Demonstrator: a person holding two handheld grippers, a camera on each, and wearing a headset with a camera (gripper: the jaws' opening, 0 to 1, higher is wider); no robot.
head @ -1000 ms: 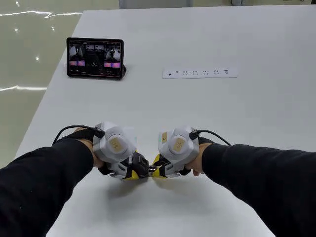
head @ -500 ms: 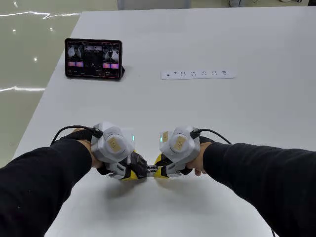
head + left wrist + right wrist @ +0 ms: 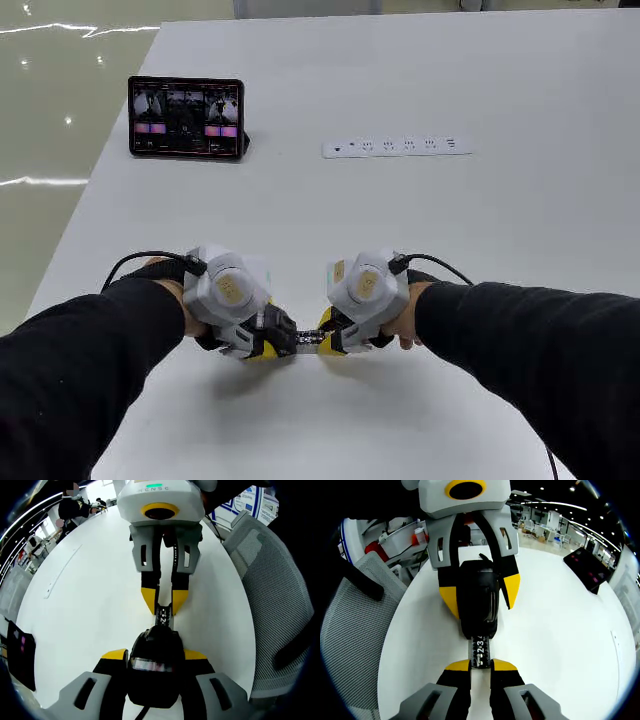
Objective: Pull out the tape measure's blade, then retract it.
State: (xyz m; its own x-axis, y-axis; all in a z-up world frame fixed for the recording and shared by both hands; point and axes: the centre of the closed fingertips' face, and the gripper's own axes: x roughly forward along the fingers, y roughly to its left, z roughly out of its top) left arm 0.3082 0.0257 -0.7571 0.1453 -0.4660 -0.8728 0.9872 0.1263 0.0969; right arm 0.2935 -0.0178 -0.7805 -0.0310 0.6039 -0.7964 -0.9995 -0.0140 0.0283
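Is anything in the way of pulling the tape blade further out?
Nothing visible does. The right gripper clamps the blade, the left gripper holds the case, and the power strip and tablet lie far off.

Head view looks down, gripper views close, opposed, sharing tape measure point(image 3: 152, 667)

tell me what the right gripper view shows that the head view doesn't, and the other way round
The right gripper view gives the printed numbers on the blade, pinched by the right hand-held gripper, and a grey mesh chair. The head view gives the person's black sleeves and the gripper cables. Both share the left hand-held gripper clamping the black tape measure case, the tablet and the white table.
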